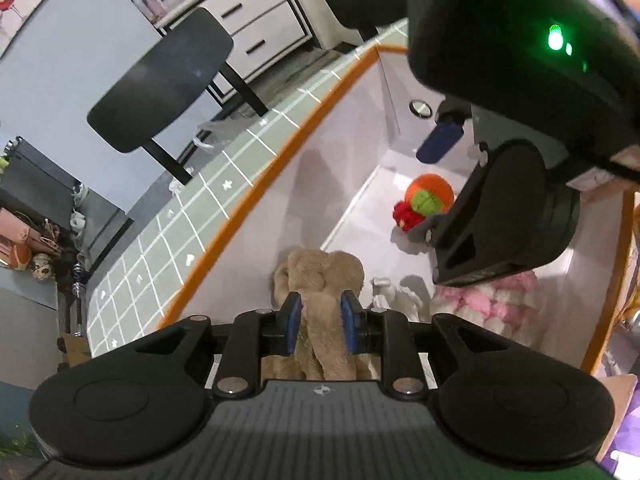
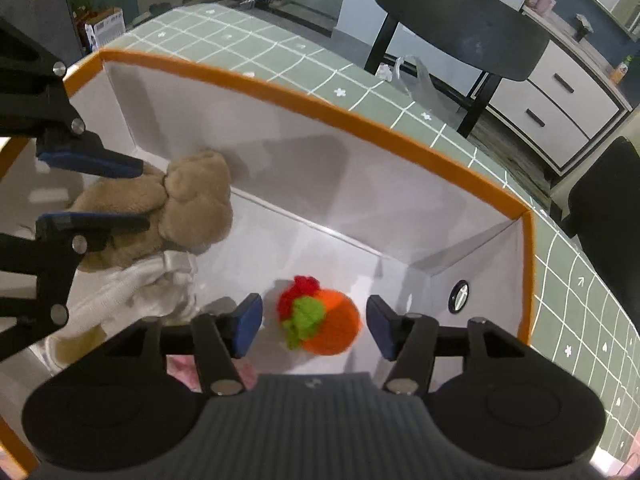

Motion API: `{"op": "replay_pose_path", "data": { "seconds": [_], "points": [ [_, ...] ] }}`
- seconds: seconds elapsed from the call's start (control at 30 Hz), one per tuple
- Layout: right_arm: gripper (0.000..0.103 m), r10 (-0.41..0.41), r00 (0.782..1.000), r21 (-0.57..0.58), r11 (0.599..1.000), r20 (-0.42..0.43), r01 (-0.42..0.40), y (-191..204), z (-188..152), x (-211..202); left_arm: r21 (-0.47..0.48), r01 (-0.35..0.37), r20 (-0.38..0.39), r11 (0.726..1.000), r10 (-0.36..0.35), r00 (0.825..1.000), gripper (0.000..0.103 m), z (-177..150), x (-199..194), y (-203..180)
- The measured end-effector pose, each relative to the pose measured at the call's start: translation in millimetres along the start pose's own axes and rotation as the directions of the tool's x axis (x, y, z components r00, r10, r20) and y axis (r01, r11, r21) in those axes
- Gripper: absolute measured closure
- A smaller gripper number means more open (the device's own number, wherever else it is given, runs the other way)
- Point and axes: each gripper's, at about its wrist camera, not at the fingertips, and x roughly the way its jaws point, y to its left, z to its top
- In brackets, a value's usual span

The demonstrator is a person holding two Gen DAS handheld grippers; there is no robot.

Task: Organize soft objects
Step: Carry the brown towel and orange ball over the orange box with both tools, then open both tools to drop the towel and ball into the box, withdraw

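My left gripper (image 1: 319, 316) is shut on a tan plush toy (image 1: 320, 280) and holds it inside a white box with an orange rim (image 1: 256, 204). In the right wrist view the same plush (image 2: 192, 208) sits between the left gripper's blue pads (image 2: 96, 164) near the box's left wall (image 2: 240, 128). My right gripper (image 2: 314, 326) is open, its pads on either side of an orange knitted fruit (image 2: 324, 322) with green and red tufts on the box floor. That fruit also shows in the left wrist view (image 1: 428, 198), beside the right gripper (image 1: 440, 144).
A white cloth toy (image 2: 152, 288) and a pink-white fluffy item (image 1: 492, 304) lie in the box. The box stands on a green checked tablecloth (image 2: 248, 44). A black chair (image 2: 460, 28) and a white drawer cabinet (image 2: 560, 100) stand beyond the table.
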Motion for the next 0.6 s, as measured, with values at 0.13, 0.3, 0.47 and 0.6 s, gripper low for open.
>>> {"op": "replay_pose_path", "data": {
  "seconds": [0.13,0.3,0.47,0.6],
  "points": [
    [0.046,-0.012,1.0,-0.006,1.0,0.0,0.012,2,-4,-8,0.014,-0.012,0.003,1.0,0.012,1.0,0.072,-2,-10,-5],
    [0.046,-0.021,1.0,-0.018,1.0,0.012,0.021,8,-5,-22,0.02,-0.028,0.012,0.999,0.028,1.0,0.064,-1,-14,-4],
    [0.046,-0.03,0.999,-0.04,0.999,0.035,0.032,17,-5,-45,0.021,-0.042,0.029,0.999,0.041,0.999,0.064,0,-31,-7],
    [0.046,-0.041,0.998,-0.062,0.997,0.043,0.044,27,-7,-63,0.017,-0.044,0.041,0.999,0.044,0.998,0.064,-3,-45,-8]
  ]
}}
